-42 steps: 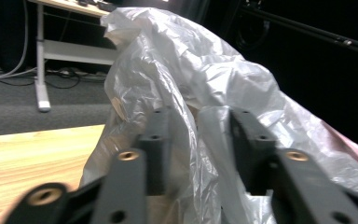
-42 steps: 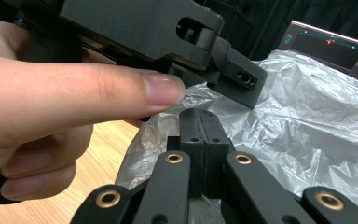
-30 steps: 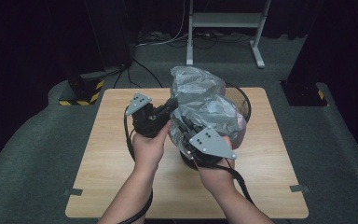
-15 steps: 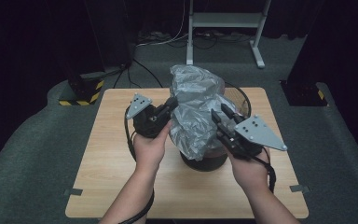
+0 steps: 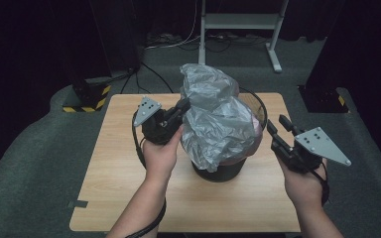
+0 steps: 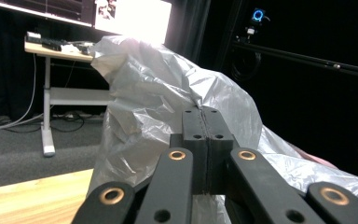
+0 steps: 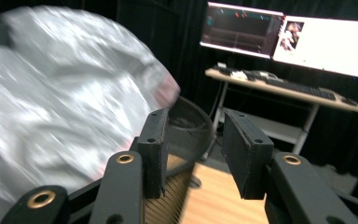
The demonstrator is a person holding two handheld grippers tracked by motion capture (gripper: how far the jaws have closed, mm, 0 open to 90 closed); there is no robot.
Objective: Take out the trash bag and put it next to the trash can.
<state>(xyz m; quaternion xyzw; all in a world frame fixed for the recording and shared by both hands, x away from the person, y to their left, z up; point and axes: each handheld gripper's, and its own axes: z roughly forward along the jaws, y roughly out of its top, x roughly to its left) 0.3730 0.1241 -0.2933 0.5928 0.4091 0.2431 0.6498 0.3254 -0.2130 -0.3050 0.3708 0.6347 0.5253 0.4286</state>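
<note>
Where the wooden table (image 5: 129, 198) carries the work, a black mesh bin (image 5: 258, 106) stands near its middle, toward the far edge. A crumpled grey plastic bag (image 5: 218, 119) billows out of the bin's mouth and drapes down its near side, covering most of the rim; the far right arc of the rim stays bare. The left gripper (image 5: 181, 106), held at the bag's left flank, has its fingers (image 6: 204, 140) pressed flat together, and a fold of the bag appears pinched at their tips. The right gripper (image 5: 278, 124) is held to the right of the bin, clear of bag and rim; its fingers (image 7: 154, 149) have just been opening and stand spread with nothing between them. In the right gripper view the bag is blurred.
</note>
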